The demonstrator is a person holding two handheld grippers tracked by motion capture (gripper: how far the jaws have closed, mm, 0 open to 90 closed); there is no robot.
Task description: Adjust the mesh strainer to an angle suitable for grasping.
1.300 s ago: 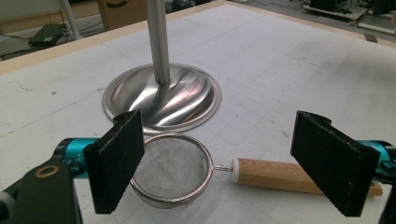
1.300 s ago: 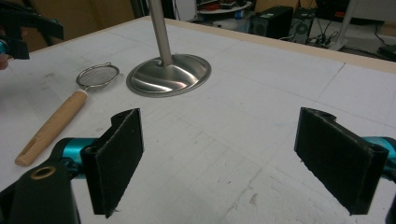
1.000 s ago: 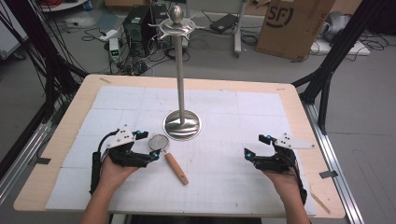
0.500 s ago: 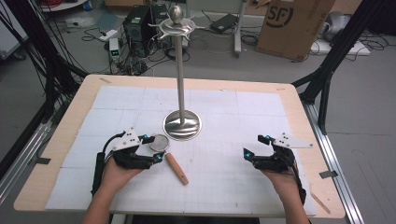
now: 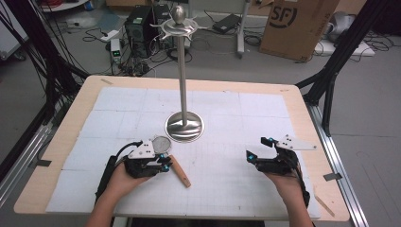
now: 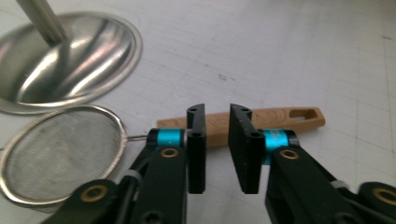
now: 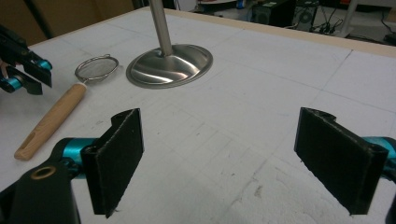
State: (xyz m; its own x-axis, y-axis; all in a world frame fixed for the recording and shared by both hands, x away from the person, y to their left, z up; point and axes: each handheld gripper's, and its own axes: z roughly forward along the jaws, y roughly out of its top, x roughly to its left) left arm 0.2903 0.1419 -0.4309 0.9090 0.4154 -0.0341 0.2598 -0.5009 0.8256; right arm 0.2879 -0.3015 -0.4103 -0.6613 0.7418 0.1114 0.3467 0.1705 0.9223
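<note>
- The person's left hand (image 5: pixel 124 176) is holding the left gripper (image 5: pixel 165 162) low over the white gridded mat (image 5: pixel 222 142) that is covering the wooden desk (image 5: pixel 71 124).
- The left gripper is pointing toward the small round wire-mesh strainer with a light wooden handle (image 6: pixel 60 151), which is lying flat on the mat near the front left of the desk.
- In the left gripper view, the two black jaws are standing a narrow gap apart, having just been closing; the wooden handle (image 6: pixel 261 119) is lying across beyond the jaw tips, and it is not possible to tell whether the pads are pressing on it.
- The strainer's mesh bowl (image 5: pixel 161 143) is lying just beside the round base of the tall polished-metal stand (image 5: pixel 184 126); the handle is running from the bowl toward the front edge of the desk.
- The metal stand is standing upright at the middle of the mat, with a thin pole rising to a pronged crown and a ball at the top (image 5: pixel 178 14).
- The person's right hand (image 5: pixel 286 182) is holding the right gripper (image 5: pixel 258 148) well apart from the strainer, at the front right of the mat.
- In the right gripper view, the right gripper's jaws are standing wide open with bare mat between them.
</note>
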